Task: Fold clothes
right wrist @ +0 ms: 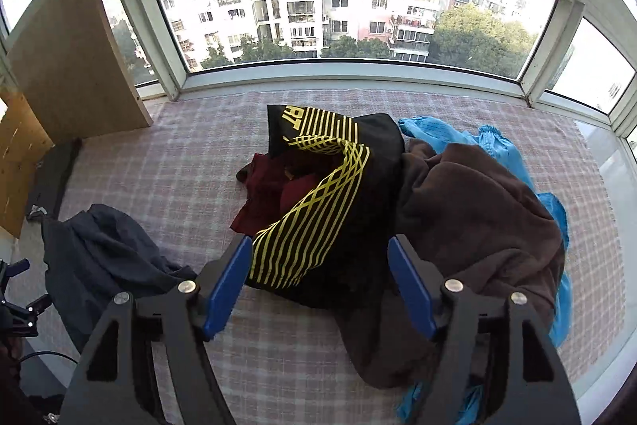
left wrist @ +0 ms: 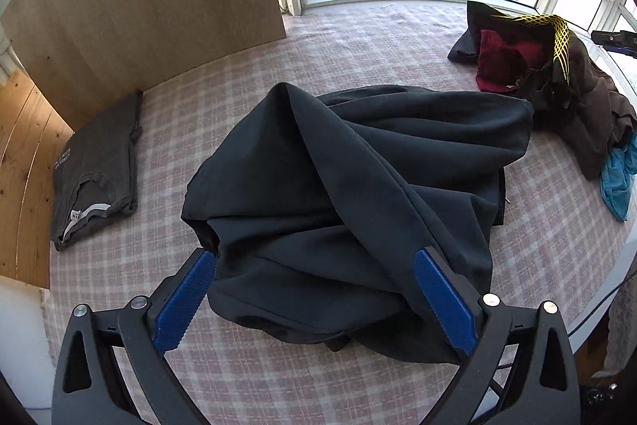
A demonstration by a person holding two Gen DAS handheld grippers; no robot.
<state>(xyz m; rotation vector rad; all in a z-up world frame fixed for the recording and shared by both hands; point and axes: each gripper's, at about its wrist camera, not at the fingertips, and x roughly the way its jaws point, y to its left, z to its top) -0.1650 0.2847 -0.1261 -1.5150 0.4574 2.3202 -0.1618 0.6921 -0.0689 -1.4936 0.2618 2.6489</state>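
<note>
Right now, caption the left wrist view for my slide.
Open left gripper over crumpled black garment, folded grey shirt beside.

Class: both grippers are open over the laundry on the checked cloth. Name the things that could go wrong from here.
1. The left gripper straddles bunched folds of the dark garment; closing might pinch several layers, not one edge.
2. The right gripper faces a tangled pile: pulling the black-and-yellow garment could drag the brown one along.
3. Spreading may disturb the folded grey shirt.
</note>
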